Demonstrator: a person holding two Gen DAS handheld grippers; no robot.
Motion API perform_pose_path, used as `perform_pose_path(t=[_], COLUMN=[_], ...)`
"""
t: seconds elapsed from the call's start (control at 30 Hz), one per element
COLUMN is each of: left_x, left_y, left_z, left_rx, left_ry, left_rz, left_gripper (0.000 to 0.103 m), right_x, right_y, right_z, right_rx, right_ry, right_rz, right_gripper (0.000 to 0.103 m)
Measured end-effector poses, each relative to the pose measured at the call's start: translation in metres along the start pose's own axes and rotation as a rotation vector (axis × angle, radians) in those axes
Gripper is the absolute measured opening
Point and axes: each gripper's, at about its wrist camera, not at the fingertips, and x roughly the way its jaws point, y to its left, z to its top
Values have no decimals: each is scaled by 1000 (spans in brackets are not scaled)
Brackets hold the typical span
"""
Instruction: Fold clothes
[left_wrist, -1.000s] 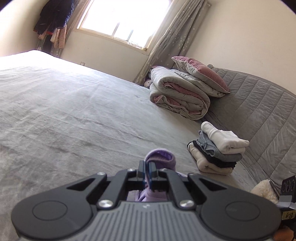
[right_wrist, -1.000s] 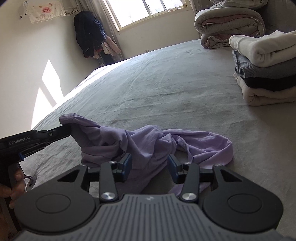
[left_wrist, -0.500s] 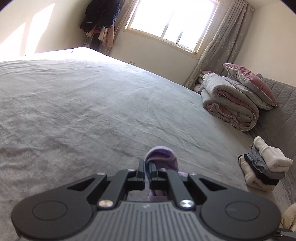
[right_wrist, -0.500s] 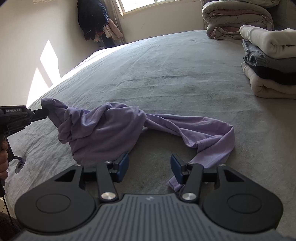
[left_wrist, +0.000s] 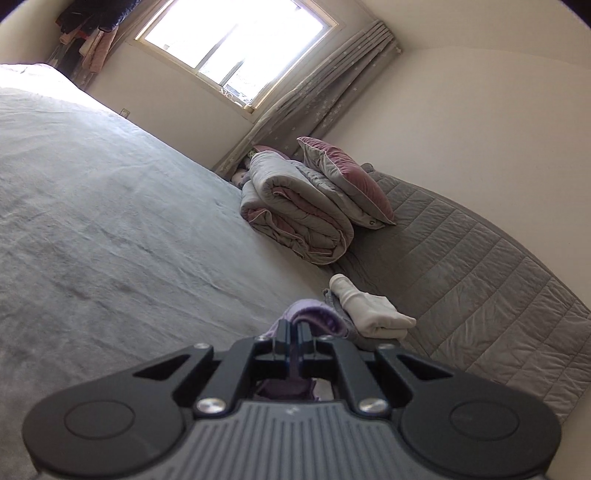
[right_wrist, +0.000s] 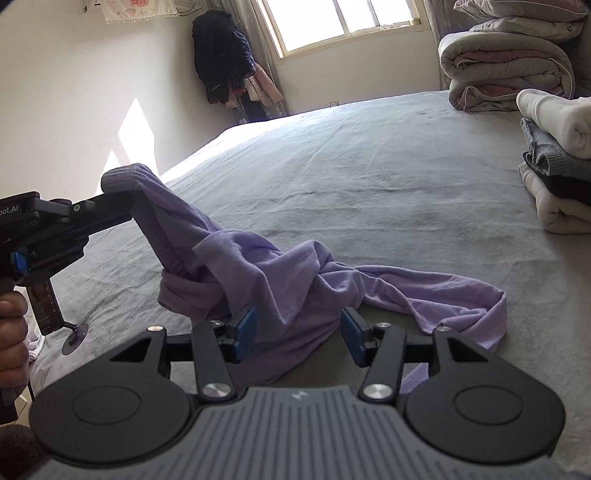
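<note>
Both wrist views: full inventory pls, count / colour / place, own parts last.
purple garment: 1, lilac, crumpled on the bed, one end lifted
bed: 1, grey cover, fills the foreground
stack of folded clothes: 1, white, grey, black and cream layers, right edge of the bed
rolled duvet: 1, grey and pink, far end of the bed near the curtain
pillow: 1, dusty pink with grey edge, leaning on the duvet
headboard: 1, grey quilted, right side
window: 1, bright, far wall
curtain: 1, grey, beside the window
hanging clothes: several, dark and pink, far corner
left gripper: 1, black, shut on the garment's raised end
right gripper: 1, black with blue pads, open over the garment
hand: 1, holding the left gripper's handle
</note>
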Motion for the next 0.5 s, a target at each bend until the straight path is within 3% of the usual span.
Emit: perform_pose_path(t=[0.17, 0.33, 0.43, 0.5], left_x=[-5, -12, -15, -17], left_y=[-14, -15, -11, -8], left_z=[-3, -1, 1, 5], left_rx=[37, 30, 12, 18], left_ry=[-50, -99, -119, -127], left_rz=[-135, -209, -199, -146], left_gripper=[3, 3, 3, 3], right_x=[-13, -29, -28, -25], right_y=[5, 11, 9, 7], right_z=[7, 16, 17, 16], right_rx=[-4, -39, -34, -22], right_ry=[-61, -128, -128, -118], right_rz=[70, 125, 121, 115], right_gripper=[55, 55, 55, 55])
